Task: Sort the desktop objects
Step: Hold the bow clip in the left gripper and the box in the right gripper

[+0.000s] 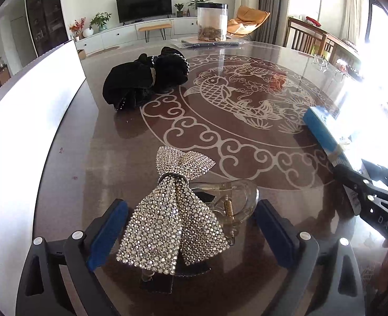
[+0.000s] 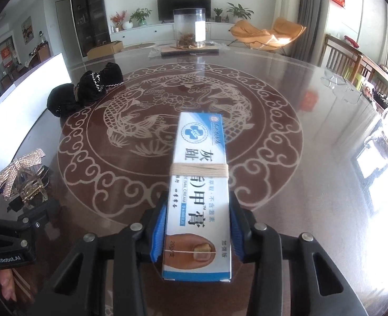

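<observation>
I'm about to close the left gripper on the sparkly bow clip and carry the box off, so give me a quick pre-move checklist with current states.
1. Right gripper clamped on the nail cream box: ok, both blue pads press its sides.
2. String band around the box intact: ok.
3. Left gripper open wide enough: ok, blue pads stand apart on either side of the rhinestone bow clip.
4. Bow clip centred between the pads: ok, roughly; neither pad touches it.
5. Clip lying flat on the table: cannot tell; the bow hides most of the clear clip body.
6. Black velvet hair accessories out of the way: ok, farther back on the table.
</observation>
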The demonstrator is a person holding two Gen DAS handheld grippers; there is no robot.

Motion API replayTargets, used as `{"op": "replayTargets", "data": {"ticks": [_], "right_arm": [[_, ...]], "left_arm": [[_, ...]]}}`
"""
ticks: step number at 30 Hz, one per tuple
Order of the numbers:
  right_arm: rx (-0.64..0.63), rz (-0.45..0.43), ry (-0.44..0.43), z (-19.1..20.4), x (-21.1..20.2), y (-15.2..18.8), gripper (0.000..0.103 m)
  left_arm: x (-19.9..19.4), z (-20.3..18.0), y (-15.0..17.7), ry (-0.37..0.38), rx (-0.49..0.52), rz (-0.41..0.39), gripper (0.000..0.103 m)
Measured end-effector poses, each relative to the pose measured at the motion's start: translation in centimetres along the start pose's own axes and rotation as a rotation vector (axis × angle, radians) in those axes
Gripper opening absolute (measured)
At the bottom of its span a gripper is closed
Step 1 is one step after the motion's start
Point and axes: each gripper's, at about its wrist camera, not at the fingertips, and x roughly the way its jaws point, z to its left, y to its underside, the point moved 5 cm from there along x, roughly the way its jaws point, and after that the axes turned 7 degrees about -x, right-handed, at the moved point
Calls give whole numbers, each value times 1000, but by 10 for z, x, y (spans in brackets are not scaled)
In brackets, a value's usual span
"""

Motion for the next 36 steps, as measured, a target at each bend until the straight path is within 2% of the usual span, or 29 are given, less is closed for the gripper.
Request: {"op": "replayTargets", "data": {"ticks": [3,6,7,10,12,15,27,36], "right_arm": [[-6,-11,-1,11,-14,17,42],[-10,-11,3,13,-15,18,46],[-1,-6,-4,12,-13,17,56],[-32,15,-25,18,-8,14,79],[-49,26,-40,21,-6,15,86],[-49,27,-46,21,-7,17,89],[-41,57,-36,20,-2,17,103],[-40,58,-36,20,-1,17,103]], "left_arm": [[0,0,0,0,0,0,99],[0,0,0,0,0,0,99],[0,0,0,0,0,0,99],[0,0,0,0,0,0,99],[0,0,0,0,0,0,99],[1,-2,0,8,8,13,103],[-1,-2,1,11,6,12,103],[-2,-3,1,12,6,12,103]]}}
